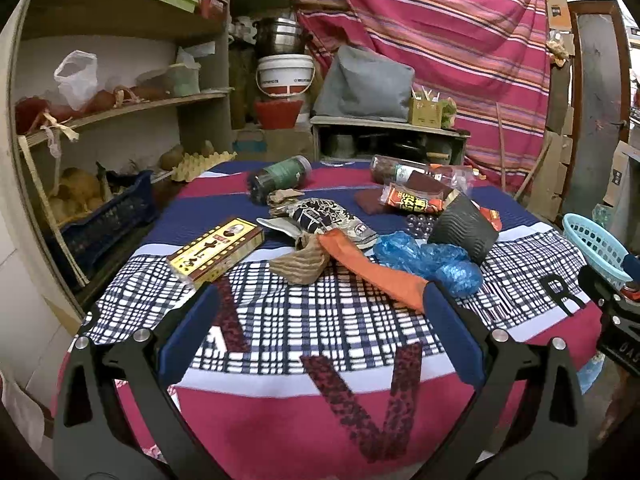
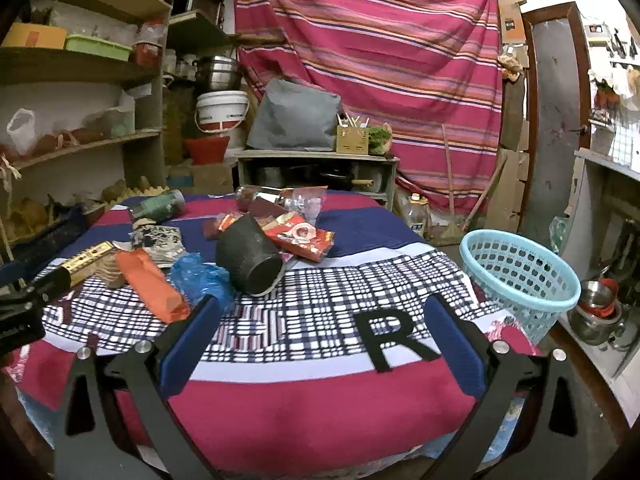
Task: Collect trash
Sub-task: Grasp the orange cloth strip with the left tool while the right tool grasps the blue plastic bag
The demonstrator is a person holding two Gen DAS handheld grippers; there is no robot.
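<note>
Hovering before first pick: left tool [image 1: 320, 304] and right tool [image 2: 320, 308] both spread, empty. Trash pile mid-frame on counter [image 2: 320, 400]; blue basket [image 2: 520, 268] at right. Next: reach orange wrapper [image 1: 372, 272].

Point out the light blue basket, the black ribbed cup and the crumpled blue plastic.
light blue basket [image 2: 520, 276], right wrist view, latticed side wall
black ribbed cup [image 2: 246, 254], right wrist view, ribbed side
crumpled blue plastic [image 1: 428, 258], left wrist view, middle
</note>
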